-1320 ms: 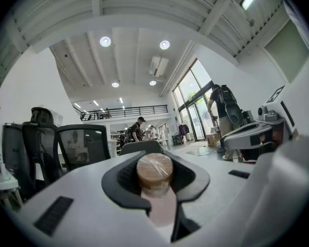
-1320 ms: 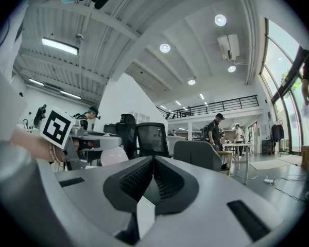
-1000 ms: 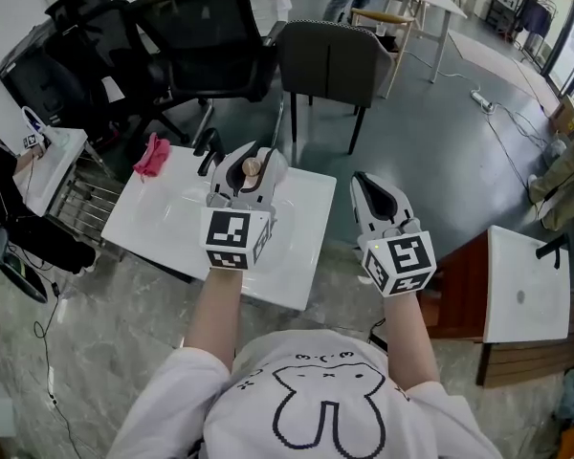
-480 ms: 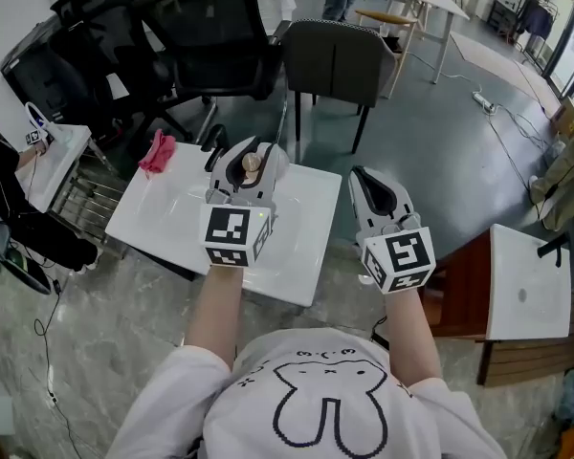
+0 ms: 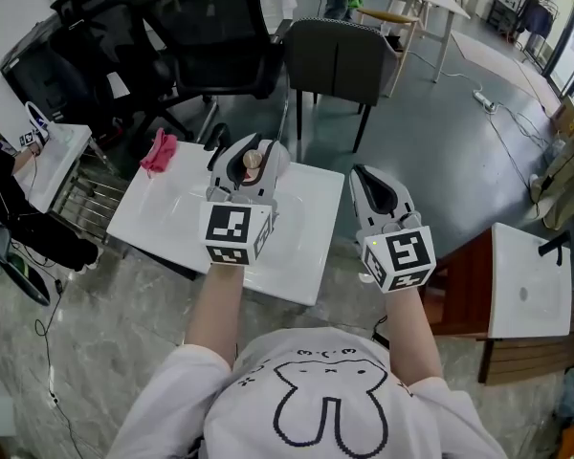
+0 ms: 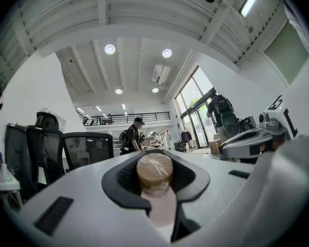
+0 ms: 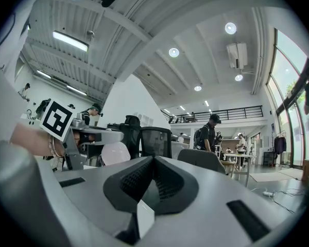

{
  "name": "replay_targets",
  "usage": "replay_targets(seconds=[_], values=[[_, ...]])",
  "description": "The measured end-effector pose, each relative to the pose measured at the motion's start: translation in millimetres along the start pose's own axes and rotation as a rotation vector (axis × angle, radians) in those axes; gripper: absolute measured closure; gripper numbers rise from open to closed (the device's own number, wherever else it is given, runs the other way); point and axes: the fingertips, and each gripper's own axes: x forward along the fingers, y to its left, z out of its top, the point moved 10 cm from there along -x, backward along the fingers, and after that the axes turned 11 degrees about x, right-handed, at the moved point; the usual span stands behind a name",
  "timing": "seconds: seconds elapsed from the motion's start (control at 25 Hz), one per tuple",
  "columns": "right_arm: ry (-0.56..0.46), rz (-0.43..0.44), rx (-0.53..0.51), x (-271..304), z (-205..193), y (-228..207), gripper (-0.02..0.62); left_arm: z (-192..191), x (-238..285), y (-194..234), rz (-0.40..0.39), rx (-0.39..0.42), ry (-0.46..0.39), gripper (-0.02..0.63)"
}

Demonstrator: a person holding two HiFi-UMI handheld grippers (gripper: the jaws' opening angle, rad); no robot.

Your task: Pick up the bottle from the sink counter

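My left gripper (image 5: 250, 153) is shut on a small pale pink bottle (image 5: 252, 163) with a round wooden cap, held above the white sink counter (image 5: 163, 220). In the left gripper view the bottle (image 6: 154, 172) sits upright between the black pads (image 6: 122, 179), cap up. My right gripper (image 5: 371, 184) hovers right of the counter's edge, shut with nothing in it; its pads (image 7: 139, 181) meet in the right gripper view. That view also shows the bottle (image 7: 116, 153) in the left gripper (image 7: 95, 136).
A pink cloth (image 5: 159, 152) and a black faucet (image 5: 213, 139) are at the counter's far side. Black office chairs (image 5: 206, 36) and a grey chair (image 5: 337, 60) stand beyond it. A second white counter (image 5: 523, 285) is at the right. People stand far back.
The left gripper with the bottle has edged slightly farther over the counter. The right gripper has barely moved.
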Motion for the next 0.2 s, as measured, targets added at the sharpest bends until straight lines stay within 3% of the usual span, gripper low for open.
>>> replay_targets(seconds=[0.2], values=[[-0.007, -0.009, 0.002, 2.0, -0.1, 1.1, 0.566, -0.3, 0.1, 3.1, 0.005, 0.000, -0.005, 0.505]])
